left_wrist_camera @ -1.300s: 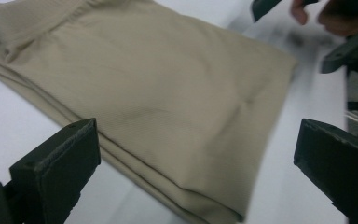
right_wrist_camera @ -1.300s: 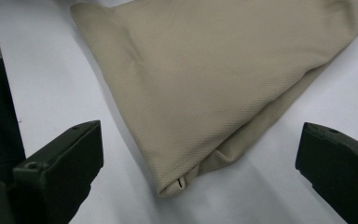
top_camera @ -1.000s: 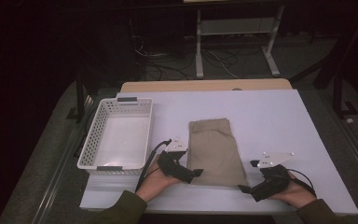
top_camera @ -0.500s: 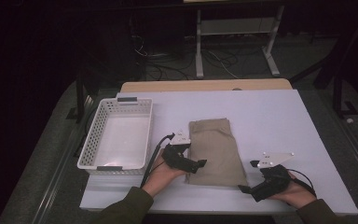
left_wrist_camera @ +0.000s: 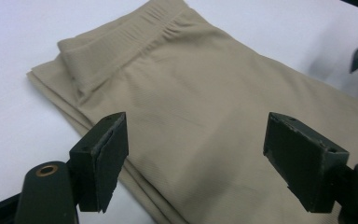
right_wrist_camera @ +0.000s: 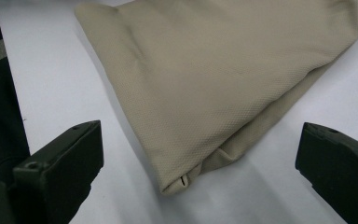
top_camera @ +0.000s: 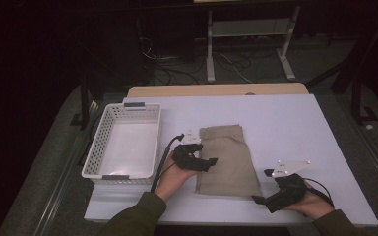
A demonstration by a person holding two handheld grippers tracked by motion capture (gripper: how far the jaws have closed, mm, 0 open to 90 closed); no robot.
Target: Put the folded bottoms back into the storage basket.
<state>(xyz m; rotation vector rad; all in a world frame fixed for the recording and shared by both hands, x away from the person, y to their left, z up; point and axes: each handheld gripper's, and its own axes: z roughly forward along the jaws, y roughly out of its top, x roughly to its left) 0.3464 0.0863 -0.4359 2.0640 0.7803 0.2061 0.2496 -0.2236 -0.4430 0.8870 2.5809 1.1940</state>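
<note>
Left tool (top_camera: 210, 162), jaws apart, overlaps the folded tan trousers' (top_camera: 226, 160) left edge.

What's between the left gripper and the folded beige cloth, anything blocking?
Nothing visible. The left gripper is open at the folded beige cloth's left edge, its fingers spread over the fabric in the left gripper view, with bare white table around.

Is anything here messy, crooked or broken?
Nothing stands out. The folded tan garment lies flat on the white table, the white basket sits squarely beside it, and both grippers are open.
</note>
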